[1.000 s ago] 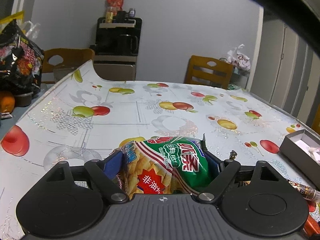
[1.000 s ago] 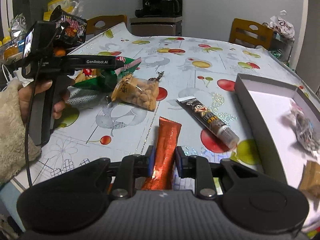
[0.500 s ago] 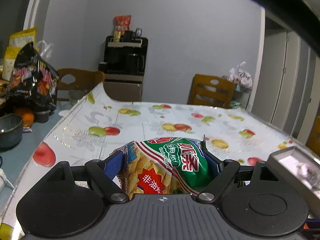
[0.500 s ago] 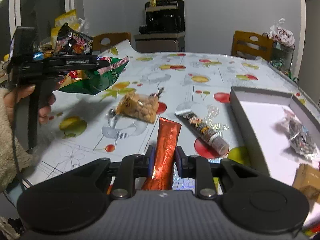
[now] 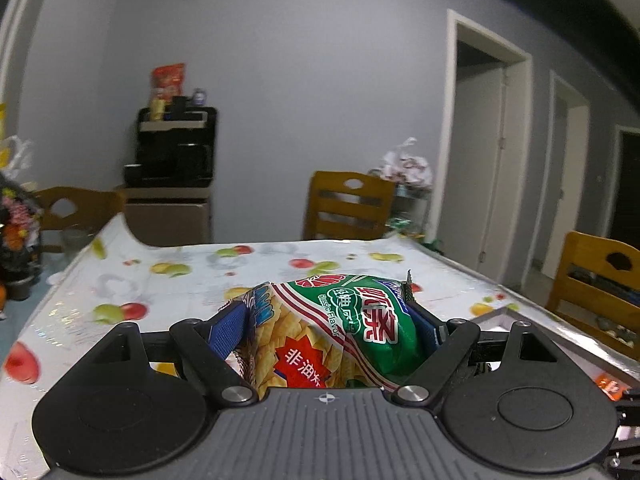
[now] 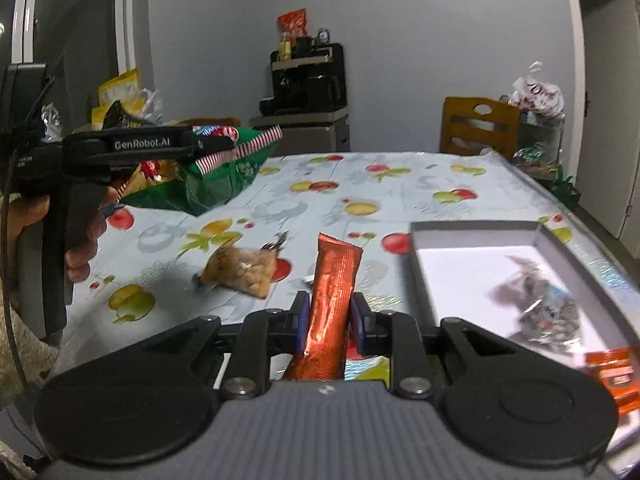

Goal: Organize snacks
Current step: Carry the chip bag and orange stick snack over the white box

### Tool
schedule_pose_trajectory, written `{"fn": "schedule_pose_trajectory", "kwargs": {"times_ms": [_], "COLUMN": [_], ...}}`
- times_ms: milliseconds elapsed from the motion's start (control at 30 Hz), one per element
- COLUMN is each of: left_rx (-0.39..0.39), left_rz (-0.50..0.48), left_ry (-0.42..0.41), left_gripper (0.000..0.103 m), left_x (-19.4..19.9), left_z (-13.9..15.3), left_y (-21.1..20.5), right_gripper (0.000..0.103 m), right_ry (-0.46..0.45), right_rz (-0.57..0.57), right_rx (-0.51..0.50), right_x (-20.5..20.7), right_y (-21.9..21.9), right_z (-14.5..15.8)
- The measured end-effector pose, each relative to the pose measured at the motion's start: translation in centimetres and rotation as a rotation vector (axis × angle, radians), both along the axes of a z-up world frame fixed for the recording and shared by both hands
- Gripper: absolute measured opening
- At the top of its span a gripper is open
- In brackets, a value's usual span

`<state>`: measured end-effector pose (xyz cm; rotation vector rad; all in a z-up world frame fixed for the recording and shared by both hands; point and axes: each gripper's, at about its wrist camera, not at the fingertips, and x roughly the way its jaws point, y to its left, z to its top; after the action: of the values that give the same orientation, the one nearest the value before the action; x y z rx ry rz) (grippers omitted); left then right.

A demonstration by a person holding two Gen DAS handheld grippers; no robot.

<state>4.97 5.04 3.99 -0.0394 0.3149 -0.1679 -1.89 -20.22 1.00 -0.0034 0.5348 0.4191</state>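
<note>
My left gripper point(image 5: 328, 328) is shut on a green chip bag point(image 5: 340, 332) and holds it in the air above the fruit-print table point(image 5: 192, 280). The same bag point(image 6: 208, 184) and left gripper point(image 6: 224, 148) show at the left of the right wrist view. My right gripper point(image 6: 330, 320) is shut on an orange-red stick pack point(image 6: 332, 296), lifted off the table. A clear peanut bag point(image 6: 244, 272) lies on the table ahead. A grey open box point(image 6: 472, 228) at the right holds a clear wrapped snack point(image 6: 548, 312) and an orange packet point(image 6: 612, 372).
The box's corner shows at the right in the left wrist view point(image 5: 532, 328). Wooden chairs point(image 5: 352, 208) stand beyond the table and at its right side point(image 5: 596, 280). A black cabinet point(image 6: 308, 80) stands by the far wall. Snack bags point(image 6: 120, 96) are piled at the left.
Both grippers have risen, each with its snack. The stick pack has come off the table and moved toward the box. The chip bag is higher above the table.
</note>
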Motion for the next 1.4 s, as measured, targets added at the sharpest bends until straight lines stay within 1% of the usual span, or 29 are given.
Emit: {"fn": "schedule_pose_trajectory", "kwargs": {"times_ms": [367,533,733,867,1100,1233,1333,1400], "left_rx": [0.017,0.041,0.046,0.055,0.071,0.086,0.1,0.111], "left_rz": [-0.136,-0.189,-0.234,-0.246,-0.271,-0.261,-0.244,-0.228], "left_ry": [0.041,0.058,0.086,0.096,0.113,0.131,0.163,0.181], "left_gripper": [0.083,0.083,0.083,0.083,0.083,0.083,0.083,0.083], "left_x": [1.4,2.1,3.3,4.6,7.1,8.9,10.3,11.1], "left_z": [-0.8,-1.3,-1.9,-2.0,-2.1,-2.8,-3.5,-3.8], "left_y": [-6.1,-9.3,-12.3,-14.5,-19.2,-21.8,-23.7,-24.5], "right_gripper": [0.021,0.021,0.021,0.021,0.021,0.021,0.021,0.021], "right_ry": [-0.021,-0.015,-0.005,0.004,0.026,0.033,0.036,0.047], "right_rz": [-0.101,-0.147,-0.192,-0.228,-0.315,-0.34,-0.352,-0.351], "right_rx": [0.03,0.042,0.06,0.059,0.03,0.013,-0.031,-0.042], "right_x": [-0.7,-0.6,-0.3,0.2,1.6,2.5,3.4,4.1], "right_y": [-5.1,-7.4,-9.9,-11.6,-14.7,-15.9,-16.1,-16.4], "right_z": [0.6,0.3,-0.2,-0.6,-1.4,-1.8,-2.6,-3.1]}}
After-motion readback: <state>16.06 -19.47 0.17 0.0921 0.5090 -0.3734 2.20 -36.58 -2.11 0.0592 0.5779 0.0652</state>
